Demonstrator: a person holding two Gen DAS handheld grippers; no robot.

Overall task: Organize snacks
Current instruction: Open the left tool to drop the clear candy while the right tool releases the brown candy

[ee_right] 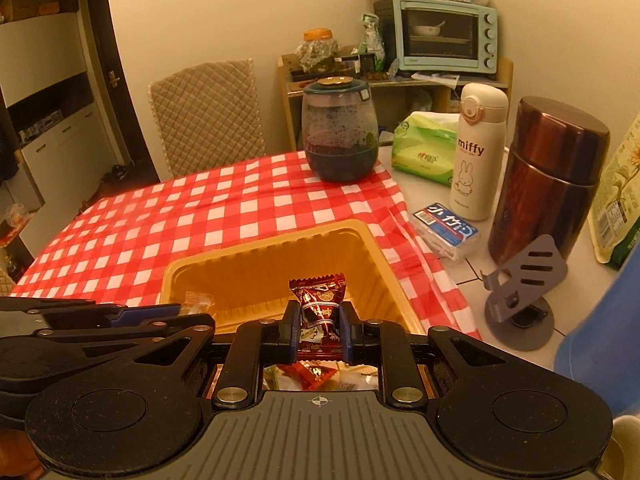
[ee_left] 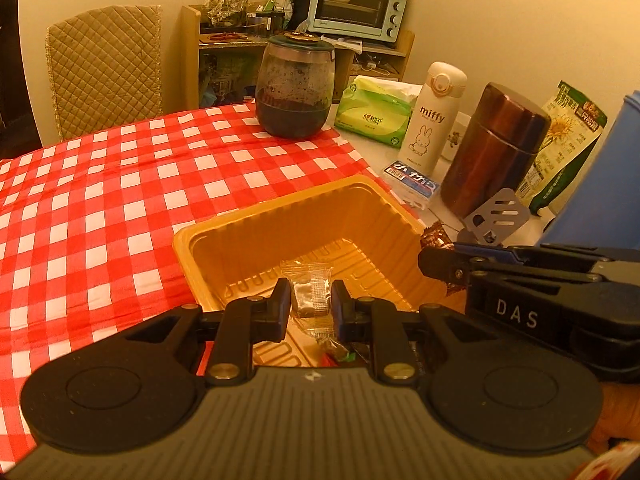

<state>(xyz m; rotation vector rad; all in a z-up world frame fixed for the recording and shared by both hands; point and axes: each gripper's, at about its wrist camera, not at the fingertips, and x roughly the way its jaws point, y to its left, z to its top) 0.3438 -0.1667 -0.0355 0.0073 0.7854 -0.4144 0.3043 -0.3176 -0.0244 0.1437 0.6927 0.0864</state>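
On my left wrist view, the left gripper [ee_left: 311, 306] has its fingers pinching a clear-wrapped snack [ee_left: 311, 294], holding it over the near part of the yellow tray [ee_left: 280, 216]. The tray sits on the red checked cloth [ee_left: 120, 168], near its right edge. A few more wrapped snacks [ee_left: 336, 350] lie on the tray floor just under the fingers. The right gripper [ee_left: 440, 262] comes in from the right, over the tray's right rim, with a brown foil wrapper at its tip. Farther off on the cloth stands a dark glass jar [ee_left: 295, 86]. To the right, on the bare white table, are a miffy bottle [ee_left: 434, 116], a brown flask [ee_left: 494, 148] and a grey stand [ee_left: 494, 220].

On my right wrist view, the right gripper [ee_right: 320, 330] has its fingers clamped on a brown-red foil candy [ee_right: 320, 304], held upright above the near side of the yellow tray [ee_right: 260, 256]. Another red wrapped piece [ee_right: 312, 374] shows below the fingers. The left gripper [ee_right: 176, 310] reaches in from the left at the tray's near-left corner, a clear wrapper at its tip. The dark jar [ee_right: 339, 132] stands at the far side, and the green tissue pack [ee_right: 424, 148] lies right of it.
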